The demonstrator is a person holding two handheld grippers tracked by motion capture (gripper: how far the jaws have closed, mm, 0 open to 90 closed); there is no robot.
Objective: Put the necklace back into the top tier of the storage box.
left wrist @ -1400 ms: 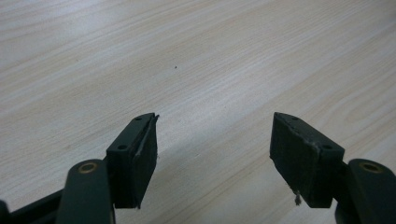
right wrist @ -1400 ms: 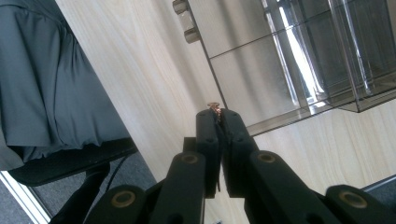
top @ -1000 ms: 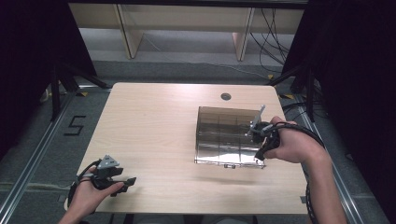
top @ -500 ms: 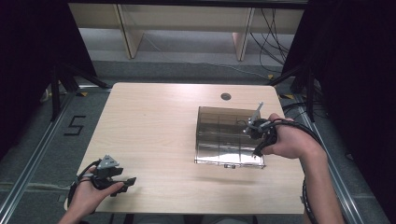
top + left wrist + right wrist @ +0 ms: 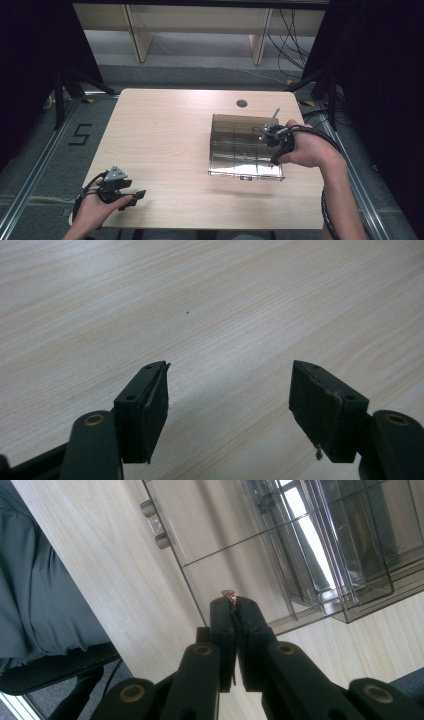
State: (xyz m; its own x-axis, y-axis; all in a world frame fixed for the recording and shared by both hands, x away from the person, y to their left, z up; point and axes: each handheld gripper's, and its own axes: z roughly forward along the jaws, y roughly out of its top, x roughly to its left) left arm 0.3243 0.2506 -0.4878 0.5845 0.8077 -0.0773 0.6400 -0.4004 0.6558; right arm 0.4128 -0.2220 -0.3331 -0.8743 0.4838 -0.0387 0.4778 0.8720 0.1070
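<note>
A small copper-coloured piece is pinched in the clenched right gripper above the clear compartment box at the table's right; placing it appears left. The left gripper is held released, near left.

I see the compartment box lying on the desk at about three o'clock from its middle. My right hand-held gripper sits over the box's three o'clock edge; my left hand-held gripper rests near the desk's seven o'clock corner, well apart from the box.
</note>
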